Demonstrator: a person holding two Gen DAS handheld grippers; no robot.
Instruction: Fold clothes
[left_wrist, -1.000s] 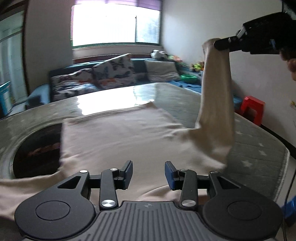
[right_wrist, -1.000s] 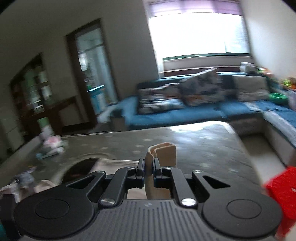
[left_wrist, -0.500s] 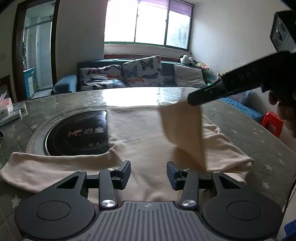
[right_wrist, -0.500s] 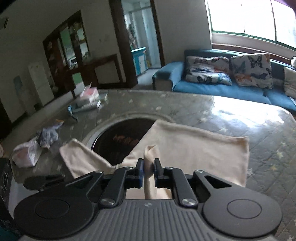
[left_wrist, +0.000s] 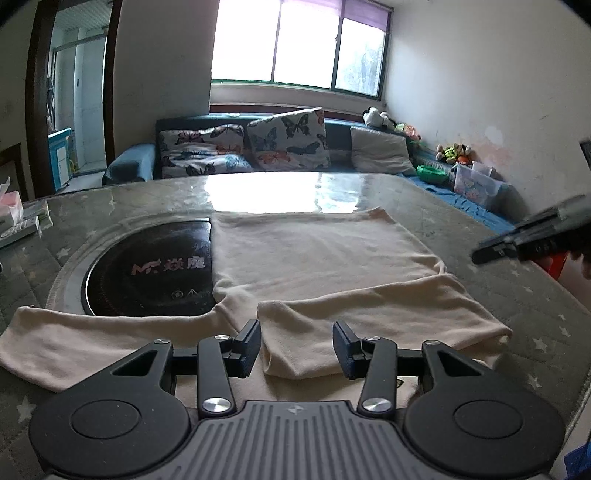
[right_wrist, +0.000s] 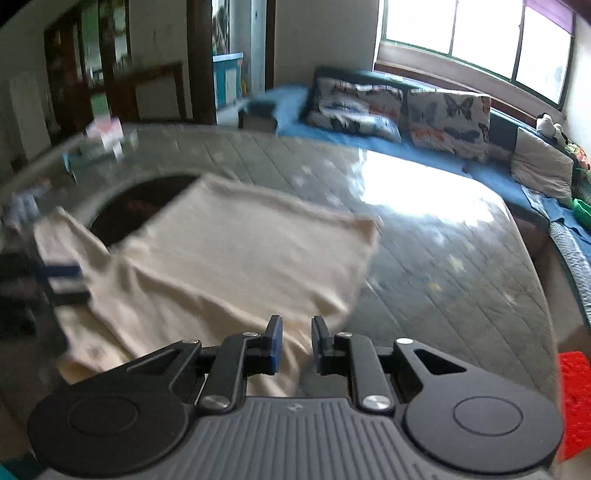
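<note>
Left wrist: shirt (left_wrist: 317, 254) overlaps cooktop (left_wrist: 147, 273) (black) — sofa (left_wrist: 258, 155) behind.

Blown-out window (left_wrist: 299, 48) backlight, glare on table (left_wrist: 280, 192), right view motion-blurred, fisheye-bent edges

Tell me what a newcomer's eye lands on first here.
The cream long-sleeved top spread flat across the quilted table, its right sleeve folded over the chest and its left sleeve stretched out sideways. Beside it sits a black round induction cooktop set into the table, partly covered by the top. The open left gripper hovers over the folded sleeve.
</note>
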